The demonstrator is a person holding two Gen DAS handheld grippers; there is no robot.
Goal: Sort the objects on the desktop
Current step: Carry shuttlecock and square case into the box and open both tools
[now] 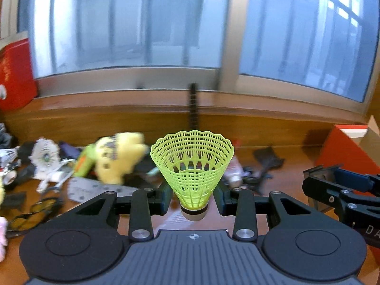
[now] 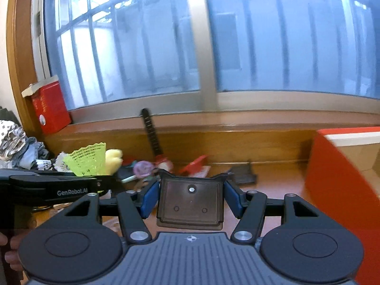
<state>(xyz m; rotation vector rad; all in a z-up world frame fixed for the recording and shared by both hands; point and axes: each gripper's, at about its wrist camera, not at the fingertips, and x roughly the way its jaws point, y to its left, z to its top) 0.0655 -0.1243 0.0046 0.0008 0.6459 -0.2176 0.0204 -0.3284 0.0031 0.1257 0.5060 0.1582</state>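
Left fingers (image 1: 166,197) pinching shuttlecock (image 1: 192,163), right fingers (image 2: 149,198) gripping tray (image 2: 191,201)

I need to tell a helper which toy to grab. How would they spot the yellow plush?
Below the big window, clutter lies along the wooden desk. The soft yellow plush toy sits in it left of centre, the only fluffy pale-yellow lump there, with dark printed markings.

Wooden desk (image 2: 273,190) — cluttered: plush toy (image 1: 118,156), glasses (image 1: 35,211), orange box (image 2: 342,180)

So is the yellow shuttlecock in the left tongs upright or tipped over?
Upright. The shuttlecock stands with its cork base down between the left tongs and its mesh skirt flaring upward, clamped at the narrow lower part.
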